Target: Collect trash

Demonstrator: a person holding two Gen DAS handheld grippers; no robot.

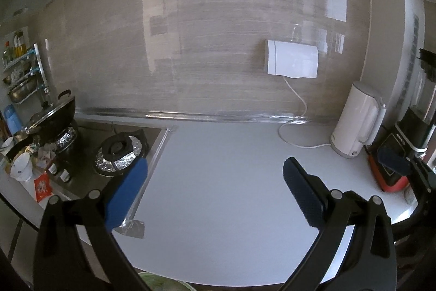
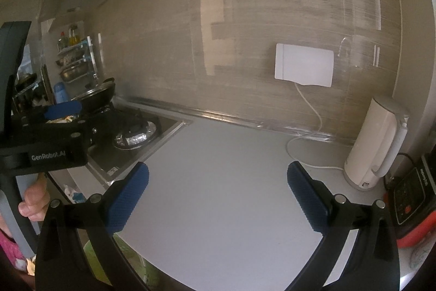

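Fingers, left gripper (image 1: 215, 171): blue pads spread wide, nothing between them, held above the pale table (image 1: 223, 160).
Fingers, right gripper (image 2: 218, 176): also spread wide and holding nothing, over the same table.
Left gripper seen from the right wrist: its black body sits at the left edge of that view, gripped by the person's hand (image 2: 34, 199).
Trash: crumpled paper scraps (image 1: 45, 154) lie far left, beside the stove among small cups, well apart from both grippers; a red packet (image 1: 42, 186) lies near the table's front edge just below them.
Foil scrap (image 1: 132, 228): a crumpled silver piece at the table's front edge, just beside the left gripper's left finger.
Stove (image 1: 120, 152): foil-lined burner at the left, with a black wok (image 1: 58, 111) on the farther burner.
Kettle (image 1: 357, 119): white, upright at the right rear of the table, its cord running up to a white wall box (image 1: 291, 60).
Red appliance (image 2: 411, 206): at the right edge, next to the kettle.
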